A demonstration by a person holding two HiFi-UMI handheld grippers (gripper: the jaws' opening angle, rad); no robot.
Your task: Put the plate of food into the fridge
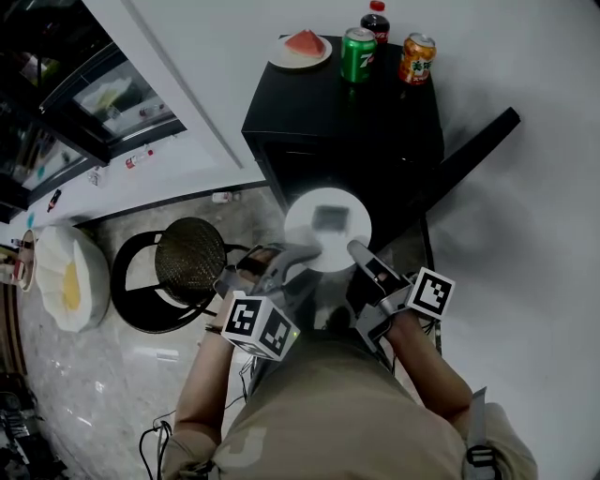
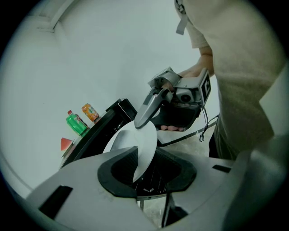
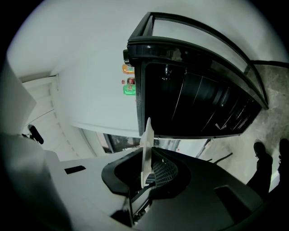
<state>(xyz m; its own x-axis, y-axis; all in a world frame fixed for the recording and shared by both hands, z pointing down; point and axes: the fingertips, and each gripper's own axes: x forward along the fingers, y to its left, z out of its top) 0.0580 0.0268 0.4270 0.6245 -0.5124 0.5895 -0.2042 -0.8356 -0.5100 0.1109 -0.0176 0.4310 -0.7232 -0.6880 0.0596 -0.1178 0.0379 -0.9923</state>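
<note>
The person's tan shirt (image 1: 328,412) fills the bottom of the head view, with both forearms reaching forward. The left hand-held gripper (image 1: 305,251) is clenched on the near-left rim of a white plate (image 1: 305,220). Its own view shows the rim wedged between the two jaws and the plate tilted up away from it. The right hand-held gripper (image 1: 354,248) is clamped on the near-right rim of the same plate. In its own view the plate stands edge-on between the pads. The two grippers sit close beside each other, and the plate is carried between them in the air. A dark piece of food (image 1: 330,218) lies near the plate's middle, too blurred to name.

To the person's left, a round black stool (image 1: 190,258) with a woven seat stands on the pale stone floor (image 1: 103,375).

Just beyond the plate is the small black fridge (image 1: 375,122). Its door (image 1: 478,145) is swung open to the right and its dark inside faces the plate. The plate is at the opening, not on a shelf.

On the fridge's top, at the far edge, stand a saucer with a watermelon slice (image 1: 302,43), a green can (image 1: 357,53), an orange can (image 1: 417,58) and a dark bottle (image 1: 376,21) with a red cap.
</note>
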